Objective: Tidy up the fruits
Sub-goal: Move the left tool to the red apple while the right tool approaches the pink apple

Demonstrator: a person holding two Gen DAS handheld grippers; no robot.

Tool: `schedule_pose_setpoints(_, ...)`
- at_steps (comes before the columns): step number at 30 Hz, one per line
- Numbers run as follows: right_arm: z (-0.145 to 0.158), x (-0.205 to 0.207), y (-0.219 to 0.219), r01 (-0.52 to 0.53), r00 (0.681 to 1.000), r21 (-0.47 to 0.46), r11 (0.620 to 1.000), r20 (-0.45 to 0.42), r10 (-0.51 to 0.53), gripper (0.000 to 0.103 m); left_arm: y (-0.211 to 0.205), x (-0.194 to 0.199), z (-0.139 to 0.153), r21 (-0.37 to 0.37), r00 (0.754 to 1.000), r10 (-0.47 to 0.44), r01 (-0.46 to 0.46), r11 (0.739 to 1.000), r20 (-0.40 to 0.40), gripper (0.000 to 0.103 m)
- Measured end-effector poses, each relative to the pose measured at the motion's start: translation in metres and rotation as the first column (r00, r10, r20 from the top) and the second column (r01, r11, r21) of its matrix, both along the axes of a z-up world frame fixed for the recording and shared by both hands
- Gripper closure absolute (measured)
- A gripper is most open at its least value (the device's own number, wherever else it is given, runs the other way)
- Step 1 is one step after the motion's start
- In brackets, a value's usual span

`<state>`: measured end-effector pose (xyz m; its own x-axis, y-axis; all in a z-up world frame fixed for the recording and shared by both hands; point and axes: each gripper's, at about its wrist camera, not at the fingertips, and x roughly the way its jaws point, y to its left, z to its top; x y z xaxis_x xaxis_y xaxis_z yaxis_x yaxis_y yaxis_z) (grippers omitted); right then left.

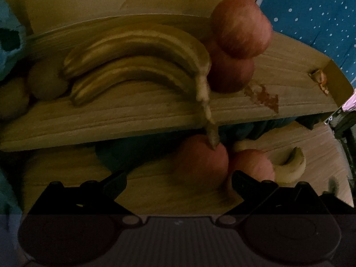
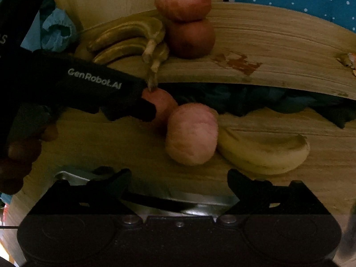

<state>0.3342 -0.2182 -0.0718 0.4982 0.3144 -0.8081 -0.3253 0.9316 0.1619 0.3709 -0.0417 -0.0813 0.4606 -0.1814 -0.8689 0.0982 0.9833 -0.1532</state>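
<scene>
Left wrist view: dim light. The left gripper (image 1: 179, 182) has its black fingers spread wide, nothing between them; a round red apple (image 1: 201, 162) sits on the lower wooden surface (image 1: 66, 173) just ahead, nearer the right-hand finger, with a second, paler red apple (image 1: 251, 166) touching it and a single yellow banana (image 1: 289, 166) beyond. On the raised wooden shelf (image 1: 111, 120) lie a bunch of yellow bananas (image 1: 138, 57), stem hanging over the front edge, and two red apples stacked one on the other (image 1: 238, 44). Right wrist view: the right gripper (image 2: 179, 178) hangs back with fingers apart and empty, above a metal tray edge (image 2: 200, 209). The left gripper's black body comes in from the left, its tip at the far apple; whether it touches the fruit I cannot tell. Paler apple and single banana lie side by side in front. Judgement: apples and bananas are being grouped on the shelf, three fruits remain below. Step in hand looks like the reach for the far apple; next calls for centring that apple between the fingers, closing, lifting clear of the overhanging stem.
</scene>
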Motion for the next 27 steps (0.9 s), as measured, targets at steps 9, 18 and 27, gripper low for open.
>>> schedule_pose_setpoints(9,-0.005,0.017,0.008,-0.001,1.000,0.017,1.000,-0.016,0.001,0.022,-0.003,0.012,-0.008,-0.017,1.000,-0.025,0.024,1.000,-0.020,0.000)
schedule_pose_setpoints(18,-0.009,0.025,0.012,0.017,1.000,0.016,1.000,-0.024,-0.017,0.022,-0.004,0.018,-0.010,-0.033,0.999,-0.023,0.022,0.999,-0.026,0.000)
schedule_pose_setpoints(27,-0.011,0.028,0.011,0.024,1.000,0.018,1.000,-0.019,-0.024,0.023,0.002,0.020,-0.012,-0.044,0.999,-0.012,0.010,0.999,-0.034,0.001)
